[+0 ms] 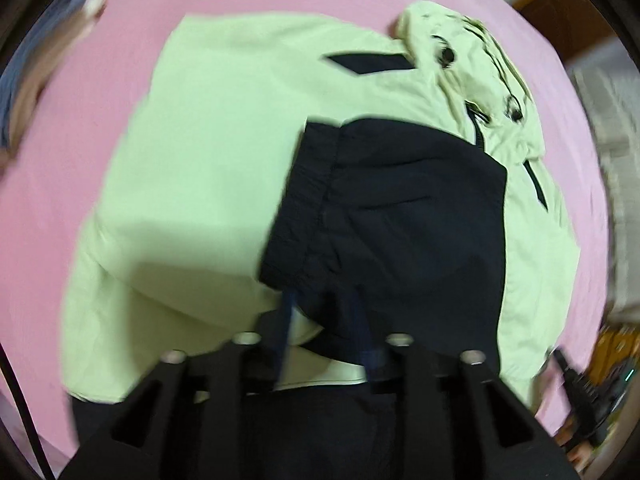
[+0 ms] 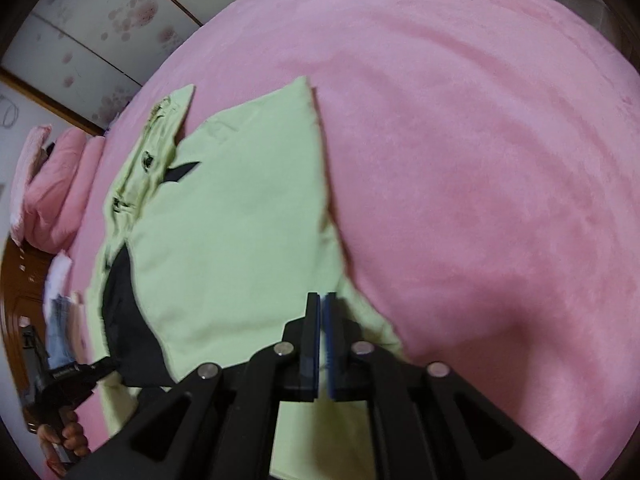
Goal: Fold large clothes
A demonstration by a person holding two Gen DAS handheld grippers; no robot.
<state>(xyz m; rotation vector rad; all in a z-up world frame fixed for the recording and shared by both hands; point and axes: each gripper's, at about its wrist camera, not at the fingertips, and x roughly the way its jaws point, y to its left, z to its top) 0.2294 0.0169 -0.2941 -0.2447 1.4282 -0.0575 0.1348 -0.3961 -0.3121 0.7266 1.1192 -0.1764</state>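
Note:
A light green jacket lies flat on a pink bed cover, its hood at the far right. A dark navy sleeve is folded across its body. My left gripper stands open just over the sleeve's near end, and its pads do not press the cloth. In the right wrist view the jacket stretches away with a navy panel at its left edge. My right gripper is shut above the jacket's near right edge, with no cloth seen between its pads.
The pink cover spreads wide to the right of the jacket. Pink pillows sit at the bed's far left, below flowered wardrobe doors. A hand holds the other gripper at the lower left. Blur softens both views.

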